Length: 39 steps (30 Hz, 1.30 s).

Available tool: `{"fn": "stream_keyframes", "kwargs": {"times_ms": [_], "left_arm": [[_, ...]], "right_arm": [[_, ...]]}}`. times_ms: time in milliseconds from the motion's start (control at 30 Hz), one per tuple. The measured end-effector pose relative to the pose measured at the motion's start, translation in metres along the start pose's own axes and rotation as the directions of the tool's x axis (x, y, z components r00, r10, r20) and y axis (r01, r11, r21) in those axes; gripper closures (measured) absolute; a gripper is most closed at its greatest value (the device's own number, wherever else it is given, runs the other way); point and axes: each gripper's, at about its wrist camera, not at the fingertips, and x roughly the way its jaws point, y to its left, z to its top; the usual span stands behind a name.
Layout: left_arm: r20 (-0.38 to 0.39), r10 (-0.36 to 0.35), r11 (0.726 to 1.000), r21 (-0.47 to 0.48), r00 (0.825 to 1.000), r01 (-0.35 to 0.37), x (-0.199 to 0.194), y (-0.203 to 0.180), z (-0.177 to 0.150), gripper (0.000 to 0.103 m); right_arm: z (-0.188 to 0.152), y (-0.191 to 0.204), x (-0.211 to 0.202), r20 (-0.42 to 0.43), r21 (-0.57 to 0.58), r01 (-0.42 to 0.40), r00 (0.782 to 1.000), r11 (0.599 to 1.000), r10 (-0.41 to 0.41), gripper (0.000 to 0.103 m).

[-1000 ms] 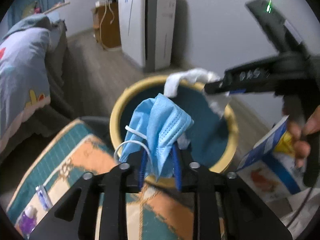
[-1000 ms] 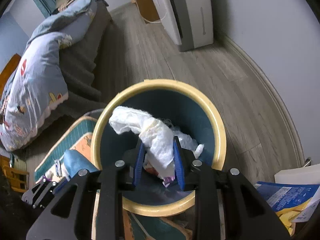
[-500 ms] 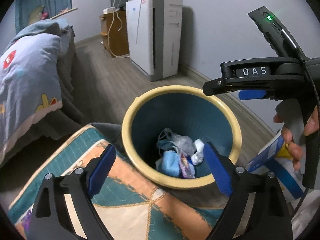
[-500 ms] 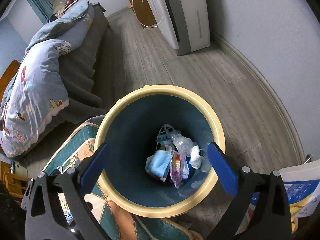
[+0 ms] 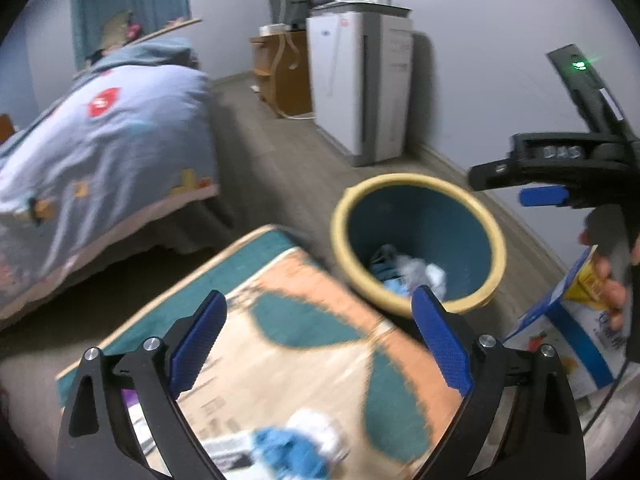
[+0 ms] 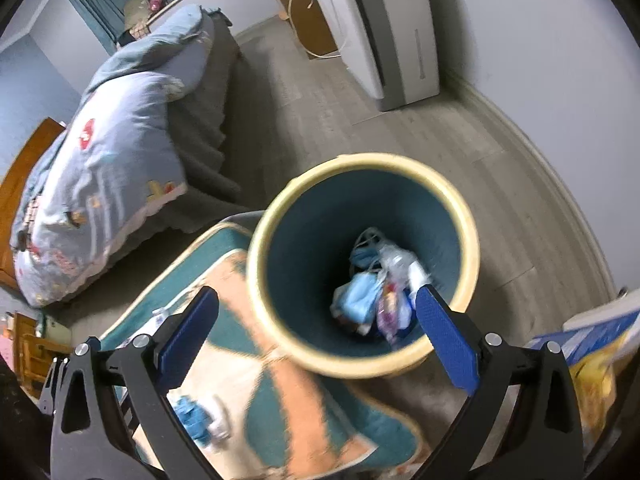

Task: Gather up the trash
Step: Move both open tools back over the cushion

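A yellow-rimmed teal trash bin (image 5: pixel 416 178) (image 6: pixel 360 160) stands on the floor beside a teal and orange mat (image 5: pixel 300 320) (image 6: pixel 280 400). Inside it lie a blue face mask (image 6: pixel 358 296), white tissue (image 5: pixel 434 274) and wrappers. My left gripper (image 5: pixel 318 294) hangs over the mat left of the bin, jaws opening wide with nothing between them. My right gripper (image 6: pixel 316 292) is open and empty above the bin's near rim; its blue pad (image 5: pixel 542 196) shows in the left wrist view. A blurred blue and white wad (image 5: pixel 296 444) (image 6: pixel 196 420) lies on the mat.
A bed with a blue quilt (image 5: pixel 100 140) fills the left. A white air purifier (image 5: pixel 360 80) and a wooden cabinet (image 5: pixel 280 72) stand by the far wall. A blue and white carton (image 5: pixel 560 340) sits right of the bin, behind a person's hand (image 5: pixel 608 280).
Both grippers let go: the blue mask and the white tissue dropped into the bin. Both jaws opened wide, and both grippers rose and drew back, the left one swinging leftward over the mat.
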Motion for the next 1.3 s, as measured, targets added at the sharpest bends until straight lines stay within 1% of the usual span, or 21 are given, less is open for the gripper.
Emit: {"fn": "stream_keyframes", "kwargs": {"times_ms": [67, 133, 233, 300, 400, 500, 567, 667, 733, 833, 933, 1067, 1167, 1233, 1300], "left_arm": [[-0.004, 0.047, 0.999, 0.005, 0.999, -0.047, -0.017, 0.011, -0.009, 0.010], [-0.006, 0.078, 0.997, 0.002, 0.997, -0.078, -0.034, 0.023, -0.020, 0.010], [-0.021, 0.123, 0.992, -0.033, 0.992, -0.123, -0.059, 0.046, -0.041, 0.010], [-0.039, 0.149, 0.986, -0.075, 0.988, -0.152, -0.077, 0.062, -0.056, 0.010], [-0.052, 0.176, 0.974, -0.135, 0.983, -0.182, -0.102, 0.084, -0.075, 0.010], [-0.058, 0.226, 0.957, -0.174, 0.972, -0.233, -0.124, 0.098, -0.095, 0.008], [-0.070, 0.224, 0.949, -0.211, 0.972, -0.234, -0.132, 0.109, -0.105, 0.008], [-0.075, 0.226, 0.937, -0.255, 0.971, -0.238, -0.134, 0.125, -0.112, 0.008], [-0.087, 0.234, 0.930, -0.272, 0.968, -0.249, -0.130, 0.134, -0.116, 0.008], [-0.122, 0.238, 0.924, -0.276, 0.964, -0.263, -0.118, 0.147, -0.124, 0.008], [-0.174, 0.256, 0.917, -0.268, 0.951, -0.296, -0.101, 0.161, -0.132, 0.008], [-0.215, 0.255, 0.903, -0.296, 0.943, -0.312, -0.090, 0.178, -0.140, 0.008], [-0.214, 0.240, 0.893, -0.333, 0.947, -0.302, -0.089, 0.189, -0.142, 0.008], [-0.216, 0.237, 0.890, -0.343, 0.947, -0.301, -0.088, 0.192, -0.143, 0.008], [-0.226, 0.228, 0.885, -0.356, 0.947, -0.298, -0.085, 0.196, -0.144, 0.008]], "right_arm": [[-0.011, 0.012, -0.010, 0.003, -0.005, -0.024, 1.000, 1.000, 0.024, 0.006], [-0.024, 0.025, -0.018, 0.003, -0.027, -0.037, 0.999, 0.999, 0.037, 0.006], [-0.044, 0.044, -0.025, -0.010, -0.060, -0.061, 0.998, 0.996, 0.061, 0.006], [-0.060, 0.059, -0.028, -0.025, -0.084, -0.081, 0.997, 0.993, 0.079, 0.006], [-0.078, 0.078, -0.028, -0.044, -0.126, -0.083, 0.996, 0.989, 0.078, 0.006], [-0.099, 0.095, -0.024, -0.070, -0.157, -0.075, 0.995, 0.985, 0.065, 0.006], [-0.112, 0.107, -0.016, -0.088, -0.177, -0.069, 0.995, 0.982, 0.054, 0.006], [-0.124, 0.126, -0.003, -0.107, -0.229, -0.048, 0.994, 0.972, 0.024, 0.006], [-0.132, 0.136, 0.008, -0.129, -0.247, -0.052, 0.991, 0.968, 0.020, 0.006], [-0.144, 0.152, 0.024, -0.160, -0.284, -0.064, 0.987, 0.957, 0.018, 0.006], [-0.156, 0.164, 0.042, -0.176, -0.338, -0.049, 0.984, 0.940, -0.012, 0.006], [-0.171, 0.175, 0.067, -0.212, -0.387, -0.030, 0.976, 0.922, -0.057, 0.006], [-0.180, 0.182, 0.080, -0.224, -0.423, -0.027, 0.972, 0.906, -0.076, 0.006], [-0.184, 0.185, 0.091, -0.248, -0.437, -0.037, 0.965, 0.899, -0.081, 0.008], [-0.188, 0.186, 0.099, -0.268, -0.448, -0.037, 0.959, 0.893, -0.095, 0.014]]}}
